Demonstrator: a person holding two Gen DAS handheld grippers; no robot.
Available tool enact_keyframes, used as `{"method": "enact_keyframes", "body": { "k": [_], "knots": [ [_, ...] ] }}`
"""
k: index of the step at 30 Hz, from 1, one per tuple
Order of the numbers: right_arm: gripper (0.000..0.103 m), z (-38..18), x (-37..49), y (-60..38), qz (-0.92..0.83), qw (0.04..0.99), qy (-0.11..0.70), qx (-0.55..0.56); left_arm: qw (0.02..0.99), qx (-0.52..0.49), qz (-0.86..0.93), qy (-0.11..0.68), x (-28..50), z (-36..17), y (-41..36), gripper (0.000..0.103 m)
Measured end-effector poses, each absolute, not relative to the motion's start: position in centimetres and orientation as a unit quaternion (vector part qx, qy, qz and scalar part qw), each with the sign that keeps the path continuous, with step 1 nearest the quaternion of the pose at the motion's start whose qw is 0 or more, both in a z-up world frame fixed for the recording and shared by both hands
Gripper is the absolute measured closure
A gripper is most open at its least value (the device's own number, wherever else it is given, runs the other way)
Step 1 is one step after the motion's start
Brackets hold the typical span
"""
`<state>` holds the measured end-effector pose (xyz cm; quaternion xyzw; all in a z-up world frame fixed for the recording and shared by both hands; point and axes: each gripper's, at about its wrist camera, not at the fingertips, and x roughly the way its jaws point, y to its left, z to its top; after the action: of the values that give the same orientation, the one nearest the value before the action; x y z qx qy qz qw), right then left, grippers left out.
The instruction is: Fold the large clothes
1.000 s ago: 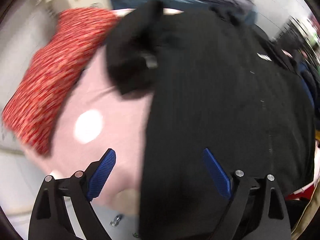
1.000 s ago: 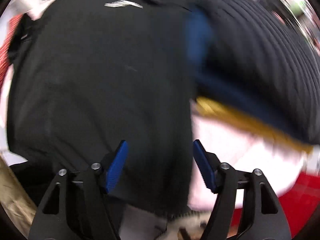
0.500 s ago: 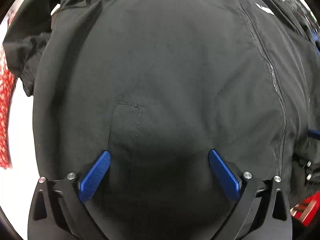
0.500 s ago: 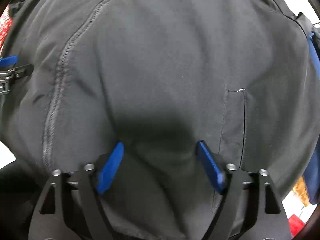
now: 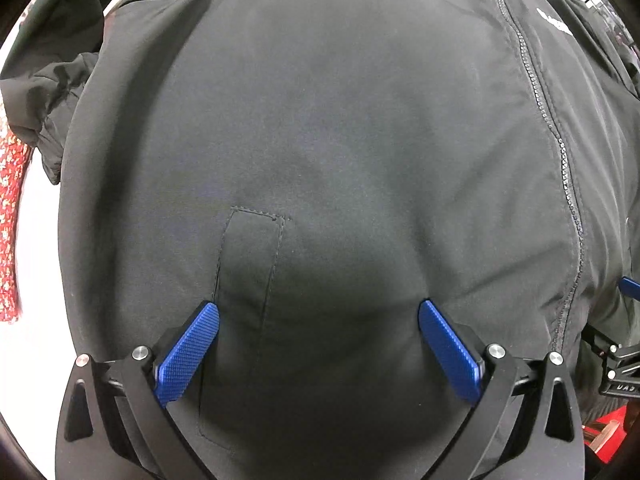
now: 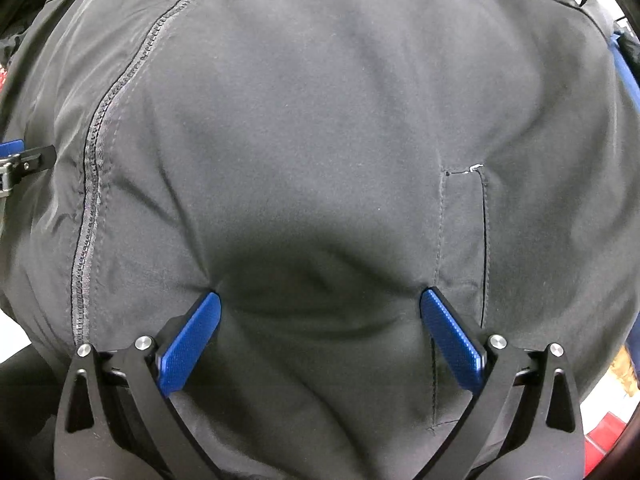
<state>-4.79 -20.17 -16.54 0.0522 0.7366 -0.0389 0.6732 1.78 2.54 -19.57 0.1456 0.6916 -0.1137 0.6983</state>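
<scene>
Left wrist view: one black jacket (image 5: pixel 340 128) fills the frame, spread flat, with one red patterned cloth (image 5: pixel 10 224) at the far left edge. Left gripper (image 5: pixel 318 314) jaws wide, both blue tips pressed on the fabric, one pocket flap (image 5: pixel 248 264) by the left tip, one zipper (image 5: pixel 560 152) further right. Right wrist view: same jacket, zipper left, right gripper (image 6: pixel 320 300) wide, tips denting the cloth, one pocket seam (image 6: pixel 464 240) right.
</scene>
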Motion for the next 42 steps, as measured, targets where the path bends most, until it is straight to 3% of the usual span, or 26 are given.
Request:
{"method": "enact_keyframes", "body": {
  "k": [7, 13, 19, 27, 30, 35, 42],
  "knots": [
    [0.005, -9.0, 1.6, -25.9, -0.021, 0.73, 0.67, 0.131, 0.688, 0.132, -0.088, 0.708, 2.9, -18.6, 2.3, 0.007],
    [0.005, -3.4, 9.2, -40.5, -0.134, 0.763, 0.605, 0.183, 0.717, 0.111, -0.075, 0.684, 4.0, -15.8, 1.6, 0.006],
    [0.005, -5.3, 14.6, -55.0, -0.283, 0.712, 0.59, 0.254, 0.727, 0.095, -0.069, 0.676, 4.4, -13.5, 1.2, 0.006],
    [0.008, -12.6, 17.9, -62.4, -0.381, 0.624, 0.622, 0.281, 0.729, 0.121, -0.059, 0.671, 4.3, -11.9, -0.3, 0.006],
    [0.032, -14.7, 17.2, -62.9, -0.363, 0.607, 0.626, 0.329, 0.729, 0.137, -0.063, 0.668, 4.3, -11.6, -0.1, 0.006],
    [0.096, -13.9, 17.0, -62.8, -0.346, 0.628, 0.604, 0.349, 0.725, 0.146, -0.079, 0.669, 4.0, -11.7, -1.8, 0.006],
    [0.099, -8.8, 12.1, -64.3, -0.394, 0.647, 0.494, 0.427, 0.738, 0.146, -0.121, 0.648, 4.7, -11.0, -4.4, 0.006]
  ]
}}
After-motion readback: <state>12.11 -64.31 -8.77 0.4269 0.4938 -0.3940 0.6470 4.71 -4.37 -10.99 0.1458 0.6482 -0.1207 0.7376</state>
